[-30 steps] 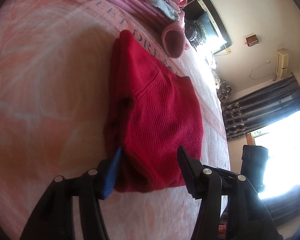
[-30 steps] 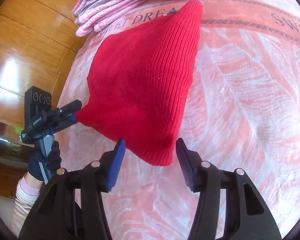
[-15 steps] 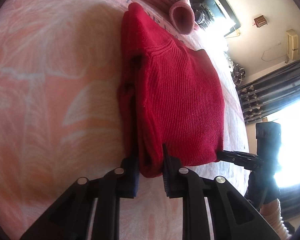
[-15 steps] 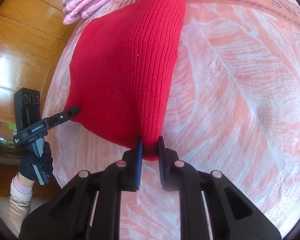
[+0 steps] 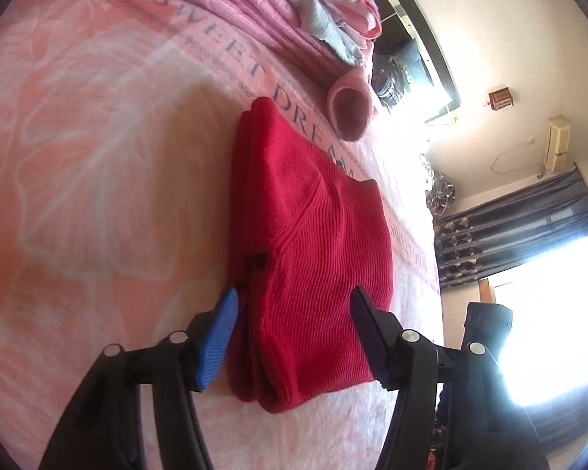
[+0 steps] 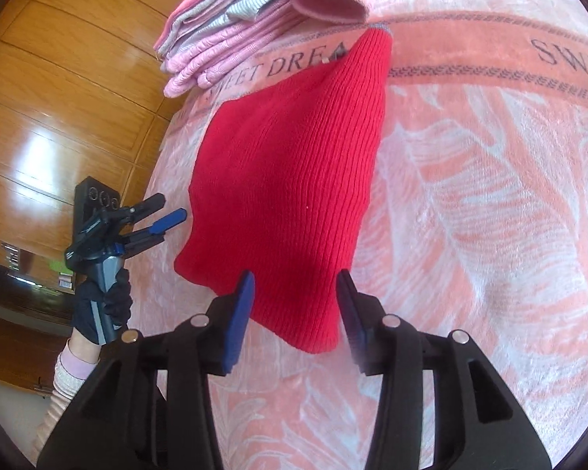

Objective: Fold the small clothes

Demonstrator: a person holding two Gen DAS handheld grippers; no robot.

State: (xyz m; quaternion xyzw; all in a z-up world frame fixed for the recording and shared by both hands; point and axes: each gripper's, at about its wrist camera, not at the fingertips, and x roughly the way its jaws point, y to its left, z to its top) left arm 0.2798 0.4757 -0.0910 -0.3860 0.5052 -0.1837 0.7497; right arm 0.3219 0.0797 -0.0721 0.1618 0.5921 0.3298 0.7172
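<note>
A folded red knit garment [image 5: 313, 243] lies flat on the pink patterned blanket [image 5: 98, 156]. In the left wrist view my left gripper [image 5: 294, 321] stands open, its fingers straddling the garment's near corner without pinching it. The right wrist view shows the same red garment [image 6: 294, 164] from its other side. There my right gripper [image 6: 295, 297] is open too, fingers either side of the near corner. The left gripper [image 6: 164, 215] also appears at the garment's left edge, held by a gloved hand [image 6: 105, 301].
A stack of folded pink and grey clothes [image 5: 294, 11] lies at the far end of the blanket, with a rolled pink piece [image 5: 350, 113] beside it. The same stack [image 6: 254, 27] shows in the right view. Wooden panelling [image 6: 58, 98] lies left; curtains and a window [image 5: 529, 243] right.
Half a second ago both grippers were shut on the garment's near corners. Both have now opened and let go, and the garment lies flat.
</note>
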